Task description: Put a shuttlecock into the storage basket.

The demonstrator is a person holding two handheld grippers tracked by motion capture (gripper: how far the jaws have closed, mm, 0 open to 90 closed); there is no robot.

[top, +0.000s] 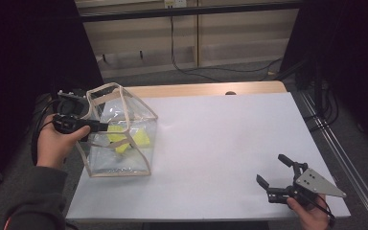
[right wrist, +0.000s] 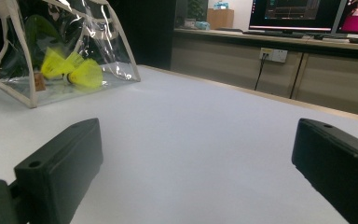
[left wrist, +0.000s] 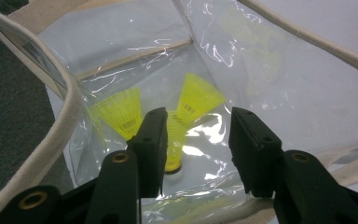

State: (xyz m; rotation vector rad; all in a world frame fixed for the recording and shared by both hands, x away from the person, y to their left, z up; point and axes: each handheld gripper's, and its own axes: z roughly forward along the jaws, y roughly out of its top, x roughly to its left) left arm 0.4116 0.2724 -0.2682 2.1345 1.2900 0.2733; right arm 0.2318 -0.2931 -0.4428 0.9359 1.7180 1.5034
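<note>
White tabletop [top: 211, 143]: both claws gape empty; shuttlecocks' [left wrist: 121, 112] dark band print is unreadable.

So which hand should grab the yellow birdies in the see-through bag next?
Probably the left. The left gripper is already at the clear bag, its jaws pointing in at the yellow shuttlecocks. The right gripper sits open far across the table.

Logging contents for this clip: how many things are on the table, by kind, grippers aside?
Yellow plastic shuttlecocks inside the bag: 3, as far as the creased plastic lets me tell
Clear plastic bag with beige fabric trim: 1
Total: 4
</note>
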